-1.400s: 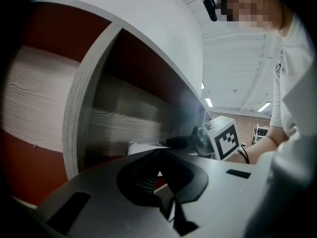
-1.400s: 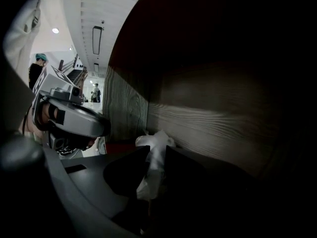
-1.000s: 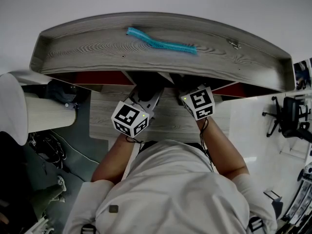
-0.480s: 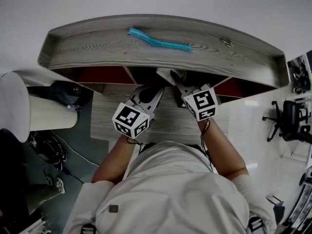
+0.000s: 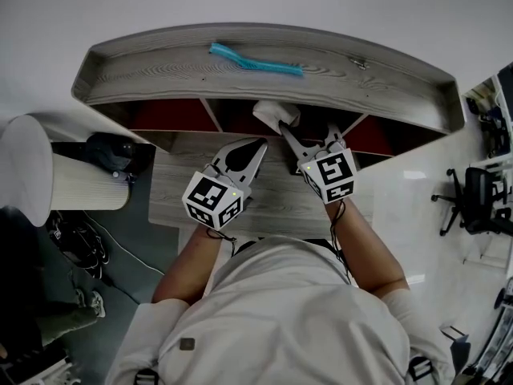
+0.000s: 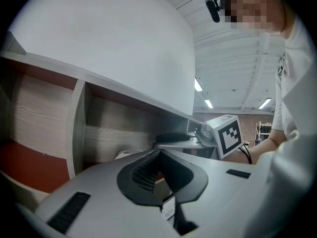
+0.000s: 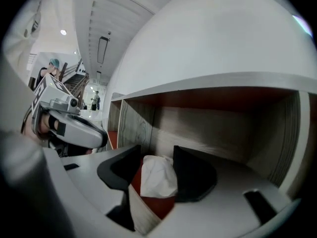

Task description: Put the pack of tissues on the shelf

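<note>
- The pack of tissues [image 5: 276,114] lies in the middle compartment [image 7: 223,133] of the shelf [image 5: 160,74], near the front edge and under the top board.
- In the right gripper view it appears to rest on the compartment's red floor, with its crumpled white end towards the camera.
- The right gripper [image 7: 156,157] has just been opening its jaws, and they now stand wide.
- The pack shows between these jaws, but the pads do not seem to press on it. I read it as let go, though the right pad looks very close to the wrapper.
- In the head view the pack sits just past the right gripper's tips, so the claw is at the mouth of the compartment and not deep inside.
- The left gripper [image 6: 158,155] has its jaws drawn together with nothing between them. It hangs over the desk [image 5: 272,207] just in front of the shelf and beside the right gripper, and takes no part in the hold.
- A teal tube [image 5: 255,61] lies on the top board, well apart from the pack and outside the task.
- Judged from this, the placing itself looks done, since the pack is on the shelf and free of the claw.
- What is left looks small: back the right gripper out without catching the wrapper.
- If the pack sits too close to the edge, it may also need a nudge further in.
</note>
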`<state>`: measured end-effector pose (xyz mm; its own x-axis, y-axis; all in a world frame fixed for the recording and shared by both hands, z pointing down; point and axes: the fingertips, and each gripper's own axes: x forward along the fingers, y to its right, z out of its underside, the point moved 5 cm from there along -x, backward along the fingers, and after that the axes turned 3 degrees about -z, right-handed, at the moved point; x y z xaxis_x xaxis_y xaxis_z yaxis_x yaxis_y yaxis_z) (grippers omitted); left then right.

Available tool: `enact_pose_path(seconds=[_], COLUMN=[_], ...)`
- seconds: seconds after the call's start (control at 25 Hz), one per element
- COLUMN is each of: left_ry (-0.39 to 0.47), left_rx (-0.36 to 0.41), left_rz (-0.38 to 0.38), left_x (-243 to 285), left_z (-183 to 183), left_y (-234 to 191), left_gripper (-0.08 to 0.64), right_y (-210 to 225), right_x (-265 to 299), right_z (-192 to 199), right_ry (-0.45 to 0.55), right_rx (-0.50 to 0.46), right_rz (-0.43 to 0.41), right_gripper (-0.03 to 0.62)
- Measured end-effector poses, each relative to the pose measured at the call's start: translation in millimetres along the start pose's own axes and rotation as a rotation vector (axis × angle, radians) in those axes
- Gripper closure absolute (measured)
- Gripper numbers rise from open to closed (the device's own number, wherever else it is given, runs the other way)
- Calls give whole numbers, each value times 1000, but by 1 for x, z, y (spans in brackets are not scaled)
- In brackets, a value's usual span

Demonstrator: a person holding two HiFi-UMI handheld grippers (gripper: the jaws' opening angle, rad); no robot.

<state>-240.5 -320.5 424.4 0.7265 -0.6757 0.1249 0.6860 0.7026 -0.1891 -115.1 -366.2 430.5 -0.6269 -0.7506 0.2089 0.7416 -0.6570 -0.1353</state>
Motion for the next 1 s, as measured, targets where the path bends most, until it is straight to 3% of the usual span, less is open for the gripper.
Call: enact_pose_path(seconds=[0.6, 1.0], left_ry=[39, 48], left_rx=[15, 23], left_rz=[-113, -162], left_x=[2, 18], left_z=[-4, 6], left_y=[75, 154], left_gripper=[546, 546], right_y=[1, 19], right_x=[-95, -176], right_z=[1, 9], right_ry=[68, 120], right_rx=[50, 35], right_rz=[-144, -223], right_gripper=[512, 558])
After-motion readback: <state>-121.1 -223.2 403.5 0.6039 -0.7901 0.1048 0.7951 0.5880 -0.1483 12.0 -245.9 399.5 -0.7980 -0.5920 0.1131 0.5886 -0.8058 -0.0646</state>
